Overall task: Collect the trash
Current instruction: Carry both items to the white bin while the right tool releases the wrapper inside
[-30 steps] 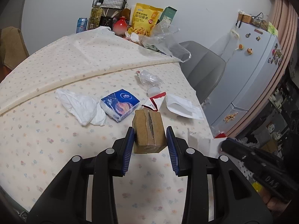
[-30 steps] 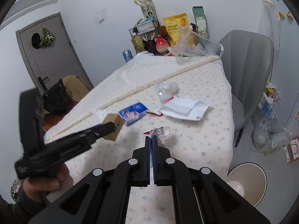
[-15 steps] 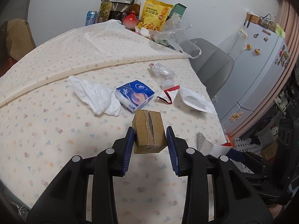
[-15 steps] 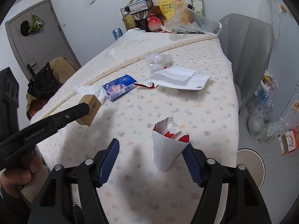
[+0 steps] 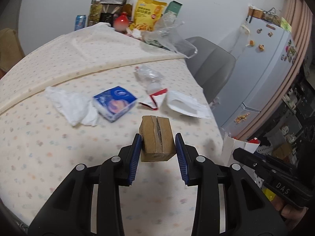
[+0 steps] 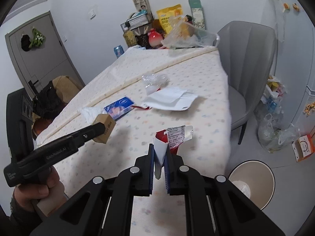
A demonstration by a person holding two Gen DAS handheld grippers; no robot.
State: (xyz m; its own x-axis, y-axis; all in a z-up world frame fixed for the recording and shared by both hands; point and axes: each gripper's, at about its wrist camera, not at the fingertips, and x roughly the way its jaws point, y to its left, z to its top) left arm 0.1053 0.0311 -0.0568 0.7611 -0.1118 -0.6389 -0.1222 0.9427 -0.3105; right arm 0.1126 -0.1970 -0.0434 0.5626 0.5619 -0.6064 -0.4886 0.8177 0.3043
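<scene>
My left gripper (image 5: 158, 138) is shut on a small brown cardboard box (image 5: 155, 129) and holds it above the flowered tablecloth (image 5: 49, 147). The box (image 6: 105, 124) also shows in the right wrist view, at the tip of that gripper. My right gripper (image 6: 159, 152) hangs over the table's near right corner. Its jaws are closing, and the pads pinch a torn white-and-red carton (image 6: 173, 137). On the cloth farther back lie a crumpled tissue (image 5: 70, 106), a blue tissue pack (image 5: 115, 103), a red-and-white wrapper (image 5: 155, 100), a white paper bag (image 5: 185, 106) and a crushed clear bottle (image 5: 149, 74).
A round beige bin (image 6: 254, 181) stands on the floor below the table's right corner. Beyond it are a grey chair (image 6: 246, 59), floor bags (image 6: 275, 129) and a fridge (image 5: 265, 59). Snacks, a can and a wire basket crowd the table's far end.
The right gripper, shut and empty a second ago, opened wide around the torn carton and has now closed on it. The left gripper still holds the box; its view drifted slightly.
</scene>
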